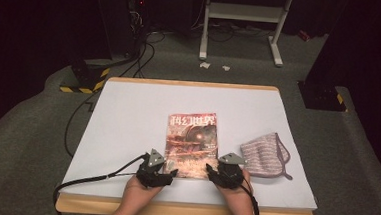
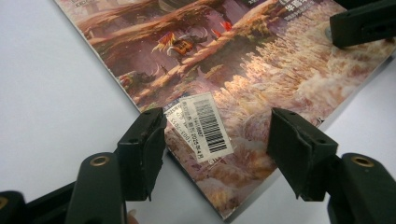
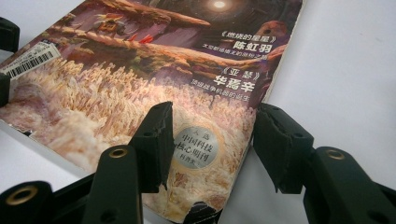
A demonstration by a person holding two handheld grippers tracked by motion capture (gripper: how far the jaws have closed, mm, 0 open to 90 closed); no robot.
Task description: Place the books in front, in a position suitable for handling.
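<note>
Hovering at the near left corner of the magazine (image 1: 192, 143), left gripper (image 1: 170, 175) with jaws spread, one pad over the white desk (image 1: 128, 113) just off the spine, the other over the cover beside the barcode sticker (image 2: 205, 127); nothing pinched. Mirrored at the near right corner, right gripper (image 1: 213, 173) likewise spread, jaws standing either side of the round silver seal (image 3: 196, 148), whether touching the paper cannot be told. Lying flat and closed near the desk's front edge, roughly midway between its left and right edges, cover up. Well clear toward the right edge, a striped cloth (image 1: 264, 154), untouched. Judged as the approach step: both tools lined up on the near corners, grip not yet made. Next, probably lowering each set of pads onto the near edge, closing on the cover or on the whole thickness, and keeping both sides level to avoid creasing or skewing the pages.
</note>
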